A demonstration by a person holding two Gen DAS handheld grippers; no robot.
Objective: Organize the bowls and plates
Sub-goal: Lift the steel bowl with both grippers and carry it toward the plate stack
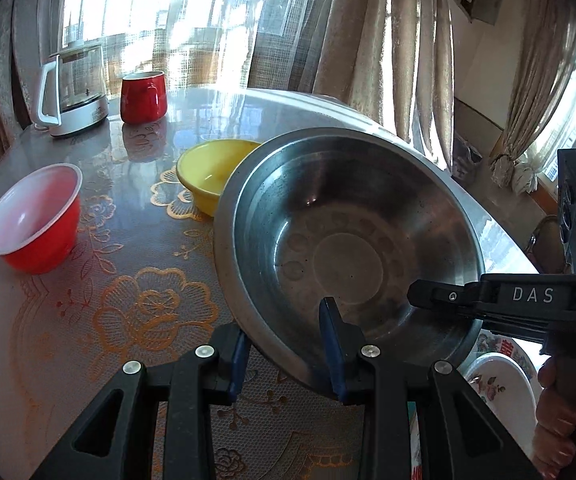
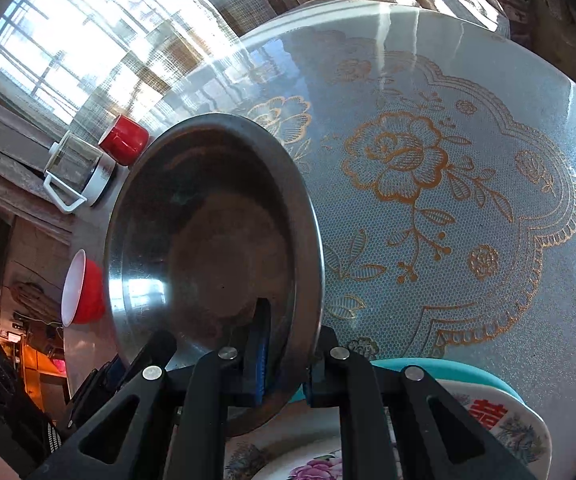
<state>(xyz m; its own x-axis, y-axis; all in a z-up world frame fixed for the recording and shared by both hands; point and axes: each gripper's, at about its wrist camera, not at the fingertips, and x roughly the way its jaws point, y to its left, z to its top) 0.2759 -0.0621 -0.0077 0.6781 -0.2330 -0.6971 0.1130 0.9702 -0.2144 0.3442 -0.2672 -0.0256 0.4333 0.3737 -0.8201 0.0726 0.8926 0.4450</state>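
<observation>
A big metal bowl (image 1: 348,248) is held up in the air and tipped to one side over the bench (image 1: 135,312). Both grippers hold its rim. The left gripper (image 1: 288,354) has one blue finger inside the bowl and one outside, and they pinch the near edge. The right gripper (image 2: 283,364) pinches the rim the same way, with one finger inside and one under the edge; in the left wrist view it comes in from the right side of the bowl. Under the right gripper lie flowered plates (image 2: 500,424) on top of a teal plate (image 2: 448,366). A yellow bowl (image 1: 207,172) sits on the bench just behind the metal bowl. A red bowl (image 1: 35,220) with a white inside sits well off to the left. Far back stand a red mug (image 1: 143,98) and a glass kettle (image 1: 73,90), close together near the window.
</observation>
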